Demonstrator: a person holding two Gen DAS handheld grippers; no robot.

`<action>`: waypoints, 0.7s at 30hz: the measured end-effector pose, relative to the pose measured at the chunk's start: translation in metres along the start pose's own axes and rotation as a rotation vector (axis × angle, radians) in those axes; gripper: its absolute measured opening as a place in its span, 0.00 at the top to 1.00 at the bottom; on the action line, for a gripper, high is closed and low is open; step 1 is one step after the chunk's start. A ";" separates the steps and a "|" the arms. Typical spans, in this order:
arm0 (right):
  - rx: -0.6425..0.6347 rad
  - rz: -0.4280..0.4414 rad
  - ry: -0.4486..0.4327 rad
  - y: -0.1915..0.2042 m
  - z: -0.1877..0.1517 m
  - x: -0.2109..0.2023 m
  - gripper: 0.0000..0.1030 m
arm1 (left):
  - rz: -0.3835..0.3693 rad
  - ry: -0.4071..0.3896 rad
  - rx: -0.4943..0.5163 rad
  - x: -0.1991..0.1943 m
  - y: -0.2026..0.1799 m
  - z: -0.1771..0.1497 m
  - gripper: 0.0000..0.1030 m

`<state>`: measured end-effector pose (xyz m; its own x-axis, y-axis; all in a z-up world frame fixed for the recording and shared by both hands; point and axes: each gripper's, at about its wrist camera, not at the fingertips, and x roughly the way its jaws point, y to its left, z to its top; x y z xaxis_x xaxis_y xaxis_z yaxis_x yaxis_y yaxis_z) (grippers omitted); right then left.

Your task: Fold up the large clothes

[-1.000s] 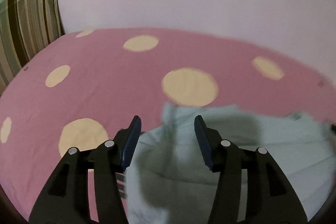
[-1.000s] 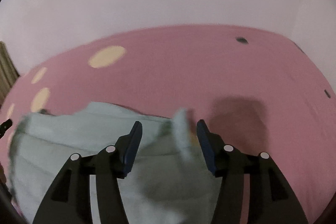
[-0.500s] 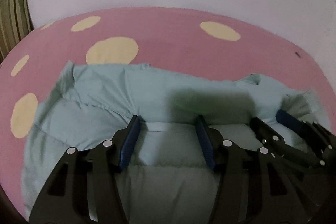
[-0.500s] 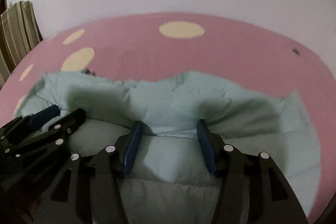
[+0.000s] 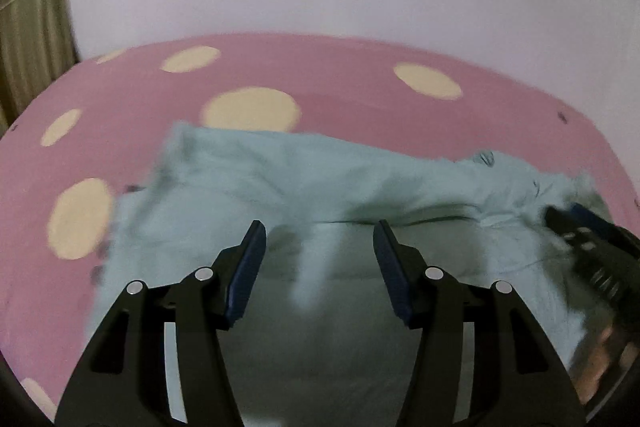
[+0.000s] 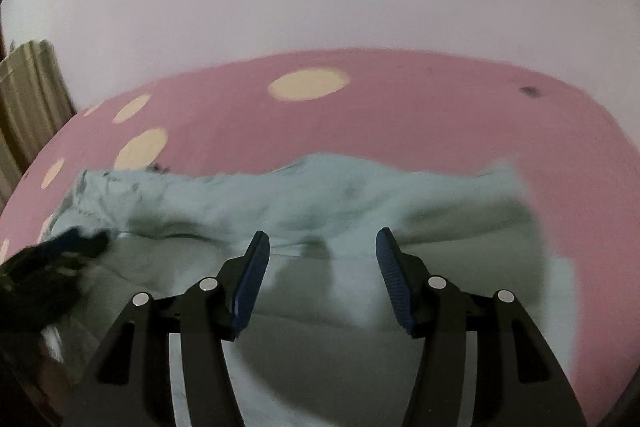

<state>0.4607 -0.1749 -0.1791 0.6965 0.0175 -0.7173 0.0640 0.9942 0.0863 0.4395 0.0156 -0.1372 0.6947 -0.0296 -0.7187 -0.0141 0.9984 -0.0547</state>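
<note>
On the pink dotted bedsheet (image 5: 360, 75) lies the pale green garment (image 5: 320, 179), half doubled over. Left gripper (image 5: 318, 239) and right gripper (image 6: 322, 247) both hang released over it, nothing pinched, side by side, probably lining up for the next fold.

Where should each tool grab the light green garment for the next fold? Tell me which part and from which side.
Grip the light green garment along its raised far edge, one tool near each end, coming from the near side over the flat layer. That edge is bunched and lifted off the pink spotted sheet, so fingers can likely close around it; the near part lies flat.
</note>
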 end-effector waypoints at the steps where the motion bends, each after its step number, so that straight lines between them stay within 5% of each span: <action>1: 0.009 -0.021 -0.003 -0.010 -0.001 -0.005 0.46 | 0.011 -0.004 -0.017 -0.005 0.011 -0.003 0.45; 7: 0.057 -0.103 0.049 -0.052 -0.021 0.005 0.44 | 0.068 0.054 -0.093 0.014 0.049 -0.021 0.45; 12: -0.002 -0.152 0.054 -0.047 -0.040 0.030 0.38 | 0.101 0.066 -0.031 0.040 0.040 -0.034 0.44; 19: 0.055 -0.094 0.056 -0.053 -0.029 0.023 0.38 | 0.073 0.056 -0.046 0.023 0.048 -0.029 0.44; 21: 0.095 -0.065 0.041 -0.059 -0.028 0.003 0.33 | 0.059 0.047 -0.066 0.007 0.054 -0.032 0.32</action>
<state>0.4391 -0.2305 -0.2061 0.6588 -0.0409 -0.7512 0.1769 0.9790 0.1018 0.4200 0.0678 -0.1672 0.6566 0.0256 -0.7538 -0.1028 0.9931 -0.0558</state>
